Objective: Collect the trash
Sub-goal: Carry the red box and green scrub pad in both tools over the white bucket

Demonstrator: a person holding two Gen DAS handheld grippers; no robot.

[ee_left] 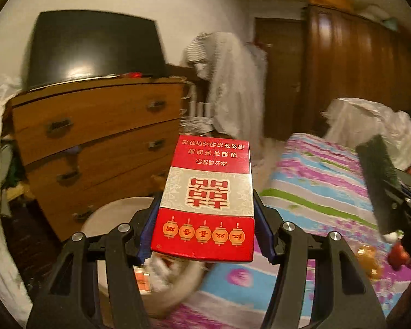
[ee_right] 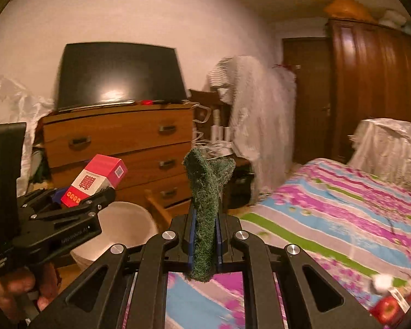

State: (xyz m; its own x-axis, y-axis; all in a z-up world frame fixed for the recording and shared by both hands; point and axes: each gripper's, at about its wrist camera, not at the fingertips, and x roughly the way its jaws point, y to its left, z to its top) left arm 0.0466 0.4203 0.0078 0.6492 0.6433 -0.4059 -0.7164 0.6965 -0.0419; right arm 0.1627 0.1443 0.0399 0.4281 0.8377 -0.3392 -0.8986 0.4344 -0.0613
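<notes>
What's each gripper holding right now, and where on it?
The left gripper clamps the red cigarette box by its two long sides, near the lantern end. The right gripper is shut on the dark green scouring pad, gripping its lower half.

Lower right, the striped bed carried a white bundle at its far end, red packets near the frame's bottom corner.

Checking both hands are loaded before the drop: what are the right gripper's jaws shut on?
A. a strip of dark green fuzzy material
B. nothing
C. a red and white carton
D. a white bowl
A: the right gripper has its jaws shut on the green fuzzy strip, while the red and white carton sits in the left gripper.
</notes>
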